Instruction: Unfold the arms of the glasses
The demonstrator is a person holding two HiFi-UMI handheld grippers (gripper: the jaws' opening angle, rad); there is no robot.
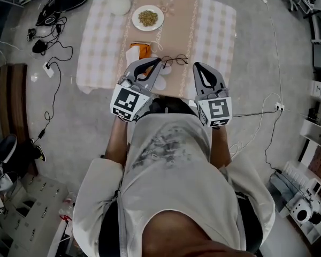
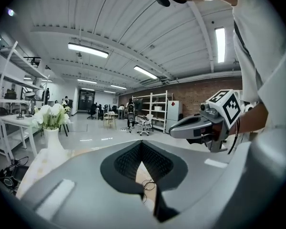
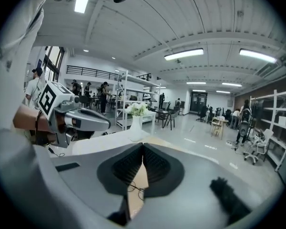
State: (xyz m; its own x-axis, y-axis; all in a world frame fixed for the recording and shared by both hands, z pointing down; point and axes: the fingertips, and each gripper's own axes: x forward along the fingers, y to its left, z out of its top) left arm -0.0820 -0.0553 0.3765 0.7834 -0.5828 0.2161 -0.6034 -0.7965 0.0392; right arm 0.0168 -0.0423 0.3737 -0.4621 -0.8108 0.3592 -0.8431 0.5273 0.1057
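1. Head view: We see one table (image 1: 214,25) under a checked cloth. One pair of glasses (image 1: 175,61) lies on it, just ahead of the tips of the left gripper (image 1: 158,62) and a little to the left of the tips of the right gripper (image 1: 197,66). Neither gripper touches the glasses. Beyond the left gripper's tips sit one plate (image 1: 134,17) of food and one white vase (image 1: 117,4). We count two grippers, one in each of the person's hands.

2. Left gripper view: The left gripper (image 2: 141,146) has its jaws closed tip to tip and holds nothing. The glasses (image 2: 148,185) show through the gap behind the tips, lying on the table below and ahead. The right gripper (image 2: 174,130) is off to the right, and the vase (image 2: 51,142) is far to the left.

3. Right gripper view: The right gripper (image 3: 143,147) is also fully closed and empty. The glasses (image 3: 133,189) lie below and ahead of its jaws. The left gripper (image 3: 107,124) is to the left, with the vase (image 3: 135,128) beyond.

4. Our judgement: This is the approach step, with nothing gripped yet. Whether the arms are folded is too small for us to tell. Next, both grippers need to open. One should steady the frame while the other takes hold of an arm.
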